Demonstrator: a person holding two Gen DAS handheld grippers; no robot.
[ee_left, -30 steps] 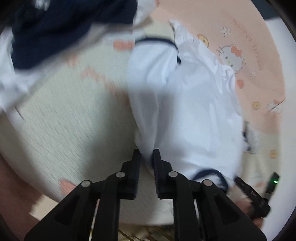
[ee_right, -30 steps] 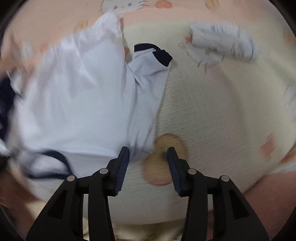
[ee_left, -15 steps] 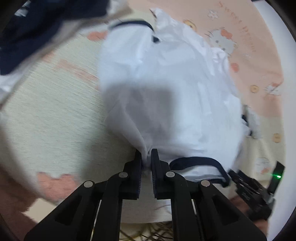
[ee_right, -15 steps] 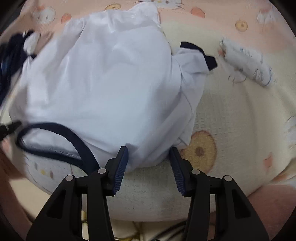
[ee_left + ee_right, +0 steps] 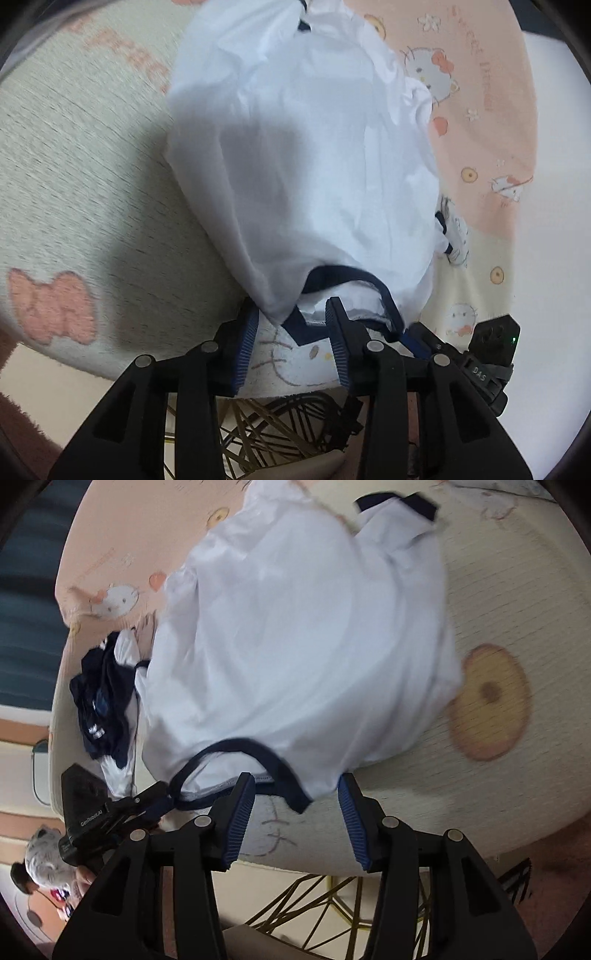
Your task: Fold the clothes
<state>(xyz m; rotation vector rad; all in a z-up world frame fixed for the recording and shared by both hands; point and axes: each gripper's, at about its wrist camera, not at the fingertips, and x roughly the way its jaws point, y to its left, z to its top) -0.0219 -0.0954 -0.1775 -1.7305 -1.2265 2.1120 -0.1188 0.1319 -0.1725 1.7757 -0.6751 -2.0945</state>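
shirt (image 5: pixel 303 635) spread on blanket (image 5: pixel 517 602), crumpled garment (image 5: pixel 101 698) just left of it, wire stand (image 5: pixel 280 432) below blanket edge

Left gripper (image 5: pixel 291 332) jaws opening, white shirt (image 5: pixel 306 155) corner loose between them, navy collar (image 5: pixel 347 280) near, on cartoon-print blanket (image 5: pixel 74 184).

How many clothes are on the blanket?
2. A white shirt lies in the middle of the blanket, and a dark blue garment is crumpled at its far edge. More might hide underneath.
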